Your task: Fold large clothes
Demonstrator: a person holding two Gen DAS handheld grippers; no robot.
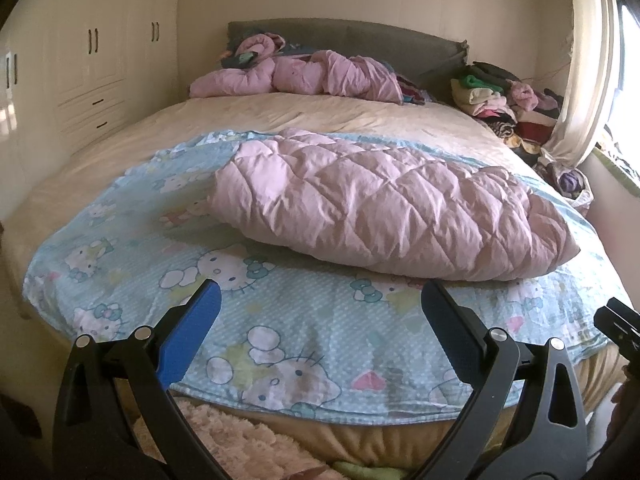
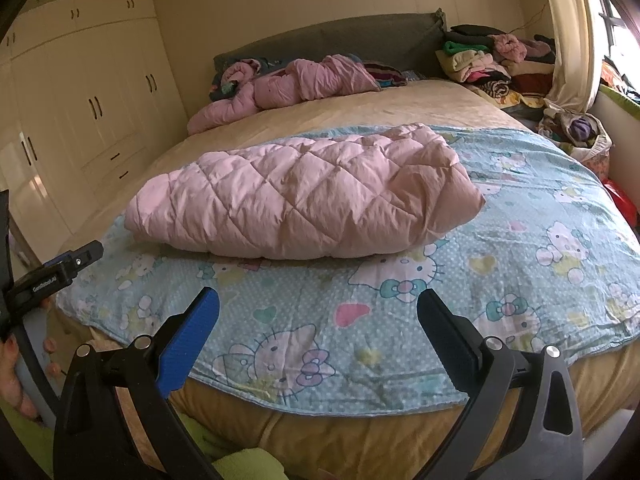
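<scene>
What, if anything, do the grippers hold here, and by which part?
Nothing. The left gripper and right gripper are both open above the blue printed sheet, apart from the folded pink quilted coat.

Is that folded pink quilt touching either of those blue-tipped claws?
Apart. Both views show bare cartoon sheet between the pink quilt and the open left gripper and right gripper.

At the centre of the frame lies a pale pink quilted garment [image 1: 384, 208] stitched in a diamond pattern. Under it spreads a light blue sheet [image 1: 320, 320] with white dots and a print of white cartoon cats, bows and hearts. The bed [image 1: 280, 116] beneath is cream-beige, its headboard [image 1: 360, 36] grey-green. The wardrobe [image 1: 92, 60] at upper left is cream with dark handles. Each tool, left tool [image 1: 320, 308] and right tool [image 2: 318, 308], has black arms and blue pads [image 2: 192, 340].
</scene>
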